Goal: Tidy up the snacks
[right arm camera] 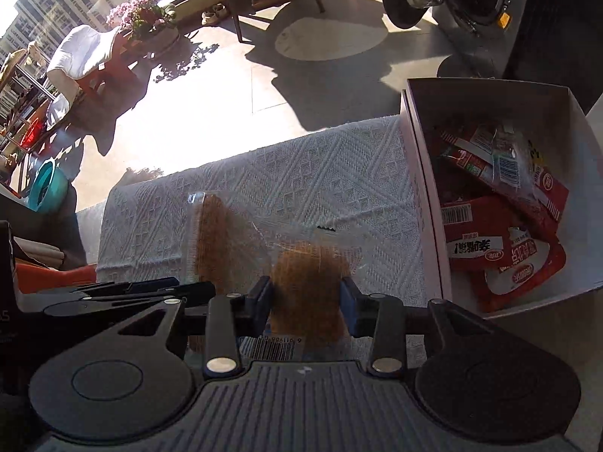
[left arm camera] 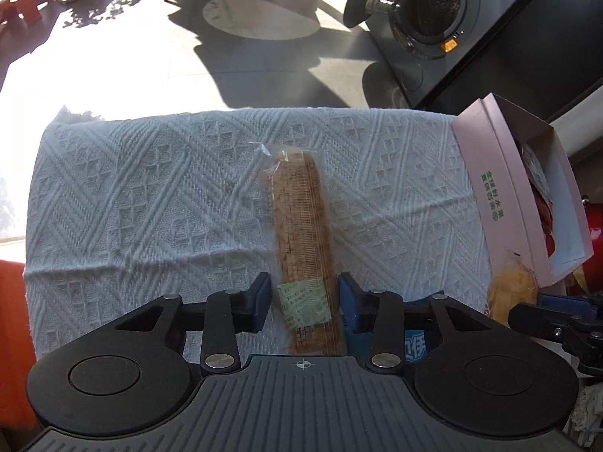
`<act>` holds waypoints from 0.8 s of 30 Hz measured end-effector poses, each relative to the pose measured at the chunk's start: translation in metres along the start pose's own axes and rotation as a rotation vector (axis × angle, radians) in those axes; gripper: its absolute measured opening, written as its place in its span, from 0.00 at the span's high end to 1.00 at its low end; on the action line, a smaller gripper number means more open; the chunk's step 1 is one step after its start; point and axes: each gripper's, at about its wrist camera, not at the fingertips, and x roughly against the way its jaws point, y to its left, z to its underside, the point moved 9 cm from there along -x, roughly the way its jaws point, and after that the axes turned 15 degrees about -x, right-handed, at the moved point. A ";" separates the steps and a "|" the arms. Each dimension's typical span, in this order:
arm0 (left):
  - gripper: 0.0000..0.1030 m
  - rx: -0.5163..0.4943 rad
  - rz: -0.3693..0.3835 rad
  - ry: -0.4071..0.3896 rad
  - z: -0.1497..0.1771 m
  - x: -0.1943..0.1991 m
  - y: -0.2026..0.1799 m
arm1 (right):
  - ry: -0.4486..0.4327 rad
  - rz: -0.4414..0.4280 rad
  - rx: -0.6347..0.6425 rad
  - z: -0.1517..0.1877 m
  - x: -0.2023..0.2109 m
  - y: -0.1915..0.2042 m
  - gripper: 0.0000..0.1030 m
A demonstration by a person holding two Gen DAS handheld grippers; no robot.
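Observation:
A long brown snack packet (left arm camera: 301,226) in clear wrap, with a green label, lies lengthwise on the white knitted cloth (left arm camera: 150,207). My left gripper (left arm camera: 305,301) is shut on its near end, a blue pad against each side. In the right wrist view my right gripper (right arm camera: 307,301) is shut on a second brown packet (right arm camera: 309,282), blurred and lifted above the cloth. The first packet (right arm camera: 211,233) lies to its left, by the left gripper's black frame (right arm camera: 132,293). The pink-sided cardboard box (right arm camera: 422,188) at the right holds red snack packs (right arm camera: 508,245).
A blue barcoded packet (left arm camera: 414,346) lies on the cloth under the grippers. The box (left arm camera: 501,196) stands at the cloth's right end. Beyond the far edge is sunlit floor, with a washing machine (left arm camera: 433,11), door open, a potted plant (right arm camera: 147,11) and a teal basin (right arm camera: 47,188).

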 end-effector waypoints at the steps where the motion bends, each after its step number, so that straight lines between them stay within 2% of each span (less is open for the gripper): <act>1: 0.63 -0.009 -0.007 0.004 0.001 -0.002 -0.002 | -0.001 0.020 -0.001 0.007 0.003 -0.011 0.63; 6: 0.68 0.027 0.035 0.007 0.019 0.012 -0.014 | 0.016 0.103 -0.014 0.052 0.013 -0.073 0.64; 11: 0.68 0.014 0.051 0.041 0.060 0.038 -0.037 | -0.023 0.200 0.092 0.074 0.019 -0.098 0.63; 12: 0.68 0.019 0.061 0.050 0.073 0.046 -0.043 | -0.020 0.199 0.098 0.074 0.019 -0.101 0.59; 16: 0.68 0.058 0.069 0.084 0.115 0.064 -0.063 | -0.022 0.150 0.087 0.082 0.027 -0.103 0.38; 19: 0.68 0.085 0.061 0.109 0.139 0.070 -0.073 | 0.000 0.061 0.027 0.087 0.030 -0.091 0.31; 21: 0.68 0.088 0.017 0.119 0.153 0.075 -0.074 | 0.029 0.003 -0.013 0.092 0.028 -0.075 0.30; 23: 0.68 0.075 -0.044 0.139 0.159 0.077 -0.071 | 0.071 -0.030 -0.056 0.095 0.021 -0.060 0.26; 24: 0.68 0.074 -0.073 0.149 0.164 0.079 -0.068 | 0.112 -0.041 -0.090 0.097 0.013 -0.051 0.21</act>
